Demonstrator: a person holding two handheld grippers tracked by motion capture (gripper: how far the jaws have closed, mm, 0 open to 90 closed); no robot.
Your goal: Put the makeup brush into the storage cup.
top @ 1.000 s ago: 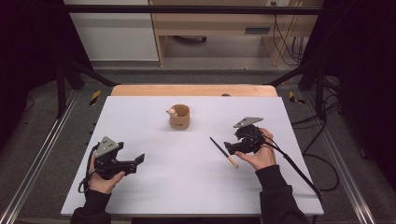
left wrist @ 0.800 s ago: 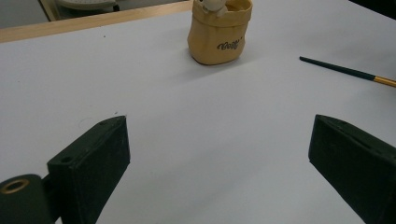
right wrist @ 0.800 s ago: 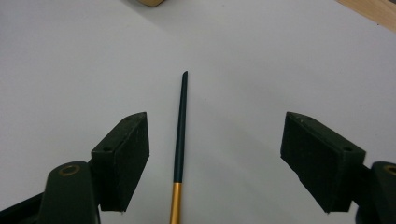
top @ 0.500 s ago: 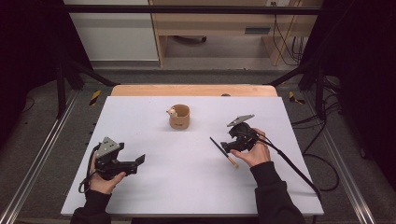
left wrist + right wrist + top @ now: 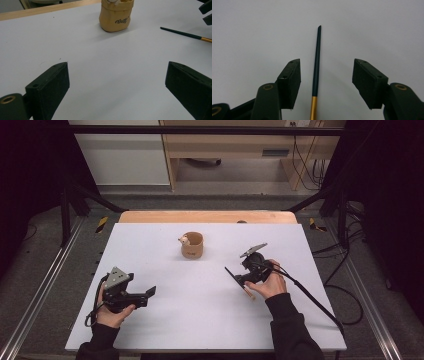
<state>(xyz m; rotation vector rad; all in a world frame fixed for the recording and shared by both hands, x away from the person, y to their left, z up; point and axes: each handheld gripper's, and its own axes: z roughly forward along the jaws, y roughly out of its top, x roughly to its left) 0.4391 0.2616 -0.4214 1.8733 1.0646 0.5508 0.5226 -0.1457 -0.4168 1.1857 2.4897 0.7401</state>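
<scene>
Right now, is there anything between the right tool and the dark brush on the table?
Nothing visible. The brush lies on the white table between the right tool's closing jaws, not yet touched by either.

Desk [image 5: 165, 320]: smooth matt white top, pale wood edge at the far side.
Brush [image 5: 316, 67]: glossy dark handle, shiny gold metal ferrule.
Pouch [image 5: 116, 16]: soft tan cloth, printed lettering.
Right gripper [image 5: 325, 82]: matt black pads, brass-coloured rivets.

obstacles: cup [image 5: 192, 245] mid-table, brush [image 5: 235, 279] right | free: open table [image 5: 150, 245] elsewhere, near edge probably open too
</scene>
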